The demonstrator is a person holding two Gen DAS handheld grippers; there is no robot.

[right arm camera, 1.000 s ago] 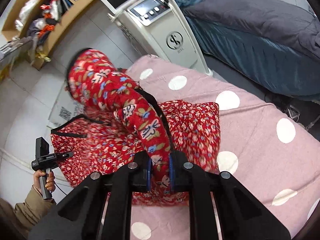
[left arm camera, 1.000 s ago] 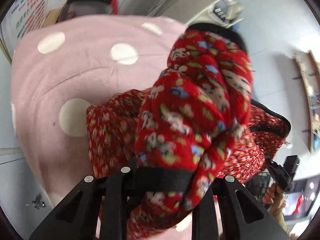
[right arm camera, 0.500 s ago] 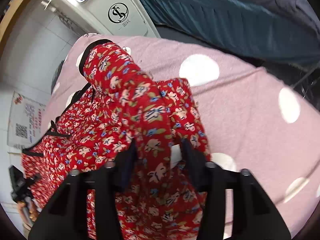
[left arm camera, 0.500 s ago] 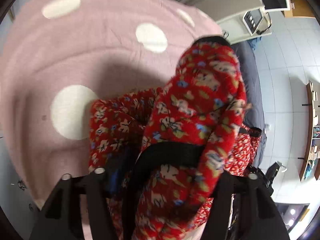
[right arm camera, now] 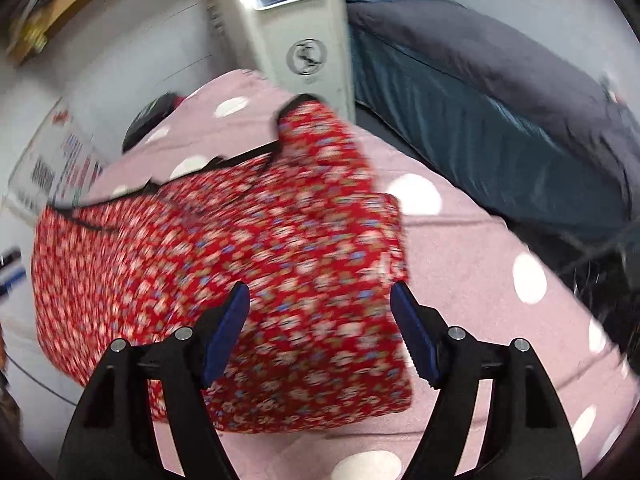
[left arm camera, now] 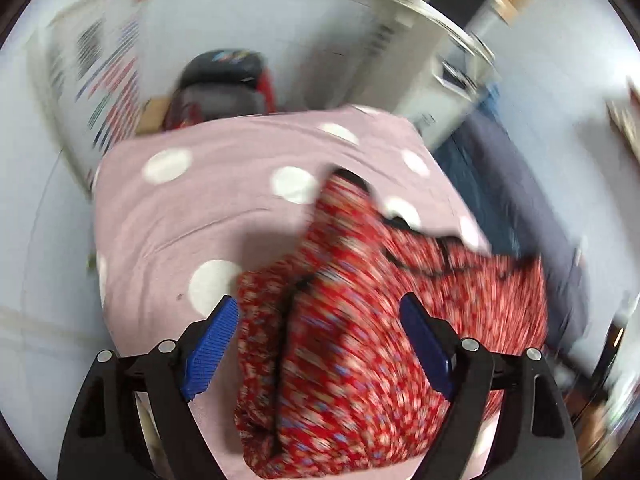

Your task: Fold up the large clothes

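A red flower-print garment (left arm camera: 360, 320) (right arm camera: 248, 264) with black trim lies folded on a pink cloth with white dots (left arm camera: 208, 216) (right arm camera: 460, 264). One sleeve lies across its top toward the far edge. My left gripper (left arm camera: 320, 308) hovers above the garment's near end; its jaws are opening and its blue pads (left arm camera: 212, 340) touch nothing. In the right wrist view my right gripper (right arm camera: 320, 296) hangs above the garment's other end, jaws also opening, with cloth below the pads (right arm camera: 226, 332) but not pinched. Both views are blurred by motion.
A grey machine with a screen (right arm camera: 296, 28) stands past the pink cloth's far edge. A dark blue padded bed (right arm camera: 500, 92) lies alongside. A black and red chair (left arm camera: 224, 84) and a wall poster (left arm camera: 108, 76) are at the other side.
Both grippers were shut on the red sleeve a second ago and have let it go. The sleeve has dropped flat onto the garment. Both grippers have pulled back and their jaws have spread.
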